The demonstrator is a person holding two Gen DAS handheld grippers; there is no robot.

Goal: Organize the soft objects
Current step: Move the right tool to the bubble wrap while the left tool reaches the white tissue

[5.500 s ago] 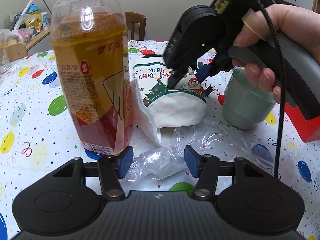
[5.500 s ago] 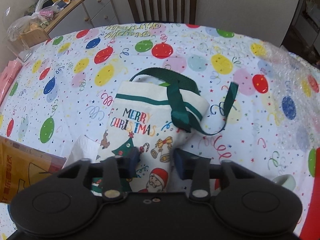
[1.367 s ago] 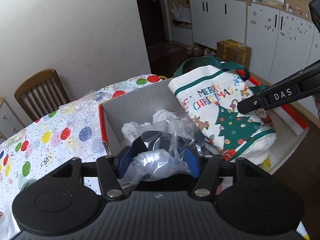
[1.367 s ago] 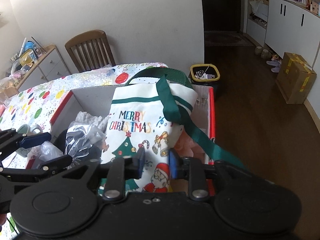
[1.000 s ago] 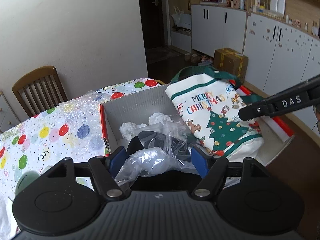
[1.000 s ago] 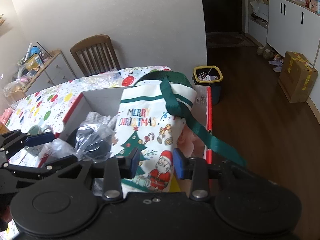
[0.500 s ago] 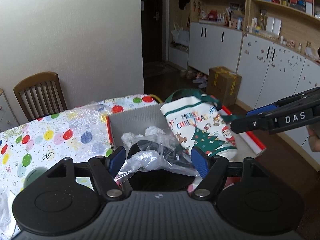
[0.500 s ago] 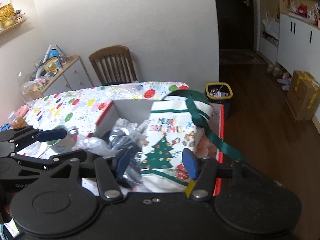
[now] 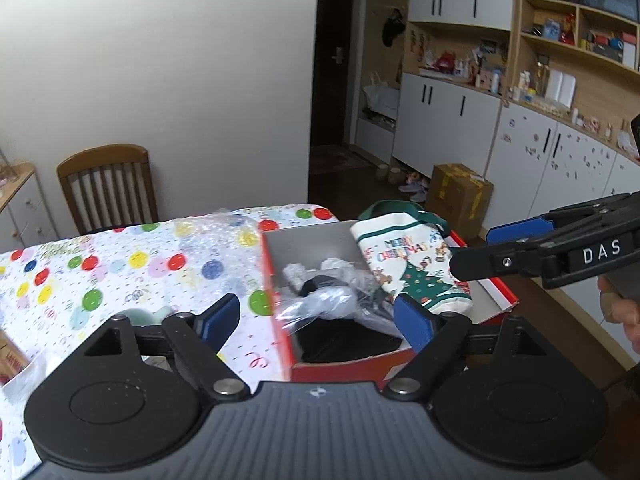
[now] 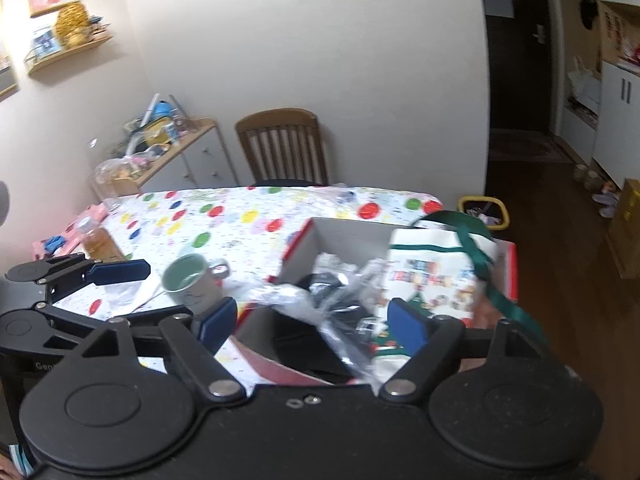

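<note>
Both grippers hang with fingers spread, holding nothing: left gripper (image 9: 316,316), then right gripper (image 10: 310,322). We should lift clear without snagging the plastic bag (image 9: 320,304) or Christmas tote (image 9: 412,268) lying in the red box (image 9: 352,362).

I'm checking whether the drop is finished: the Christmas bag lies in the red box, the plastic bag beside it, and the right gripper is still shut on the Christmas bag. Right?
Not quite. The right gripper is open and holds nothing, as the right wrist view shows. The Christmas bag does lie in the red box, the plastic bag beside it.
</note>
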